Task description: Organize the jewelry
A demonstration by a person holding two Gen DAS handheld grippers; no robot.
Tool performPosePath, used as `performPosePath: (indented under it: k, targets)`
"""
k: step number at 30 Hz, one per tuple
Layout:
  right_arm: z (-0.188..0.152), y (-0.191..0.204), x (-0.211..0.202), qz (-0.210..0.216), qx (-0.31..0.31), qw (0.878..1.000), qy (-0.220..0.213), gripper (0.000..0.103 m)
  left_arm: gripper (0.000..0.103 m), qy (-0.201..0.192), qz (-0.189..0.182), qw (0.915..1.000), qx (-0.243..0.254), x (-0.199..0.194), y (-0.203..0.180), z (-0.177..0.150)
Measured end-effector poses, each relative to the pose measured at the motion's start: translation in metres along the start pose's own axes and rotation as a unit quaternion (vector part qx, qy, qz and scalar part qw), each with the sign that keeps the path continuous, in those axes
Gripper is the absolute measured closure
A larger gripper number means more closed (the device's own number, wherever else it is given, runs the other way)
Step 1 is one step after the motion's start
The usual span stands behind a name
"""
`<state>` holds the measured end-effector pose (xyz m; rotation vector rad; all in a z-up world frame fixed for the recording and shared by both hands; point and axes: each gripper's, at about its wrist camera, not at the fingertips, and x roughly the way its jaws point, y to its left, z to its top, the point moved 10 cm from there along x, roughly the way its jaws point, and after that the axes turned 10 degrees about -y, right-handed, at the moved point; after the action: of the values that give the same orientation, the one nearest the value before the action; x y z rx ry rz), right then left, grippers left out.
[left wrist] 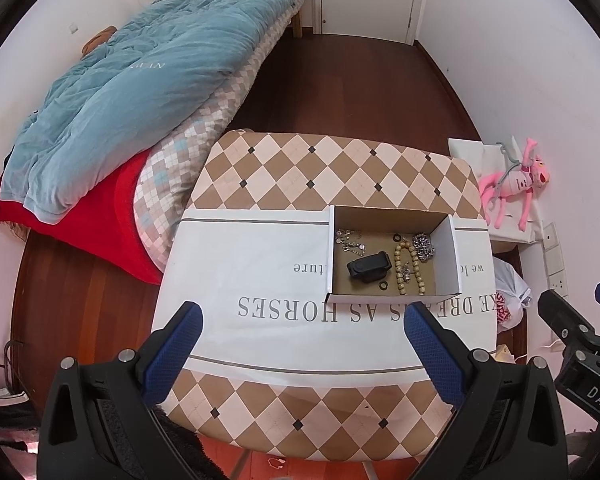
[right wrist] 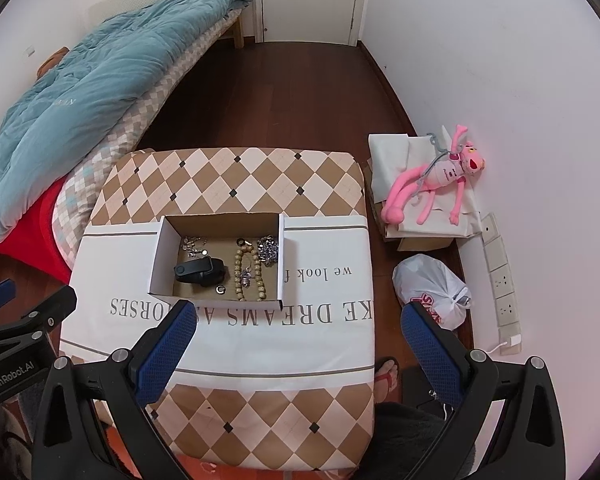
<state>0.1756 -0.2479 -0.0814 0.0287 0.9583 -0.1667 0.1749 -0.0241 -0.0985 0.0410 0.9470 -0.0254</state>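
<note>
A brown corrugated cardboard box point(right wrist: 220, 258) with matt white outer walls holds a shiny silver metal chain point(right wrist: 269, 250), tan wooden beads point(right wrist: 249, 274) and a matt black plastic band point(right wrist: 200, 270). The worktop's checked cloth cover point(right wrist: 236, 184) looks smooth; the dark wooden floor point(right wrist: 280, 92) is glossy.

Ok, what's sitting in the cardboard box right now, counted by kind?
In the box:
Black band: 1
Wooden bead strings: 1
Silver chains: 2, a fine one at the far left and a chunky one at the far right
Small rings: 3
Total: 7

Both grippers are open and hold nothing.
</note>
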Motion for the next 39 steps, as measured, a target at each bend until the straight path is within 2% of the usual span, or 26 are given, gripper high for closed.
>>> performPosePath:
  k: [39]
  targets:
    - [-0.01,0.009,-0.002,0.008,-0.01,1.0,0.005,0.0,0.0,-0.006,-0.003,1.0,0.005,-0.007,-0.002,-0.004]
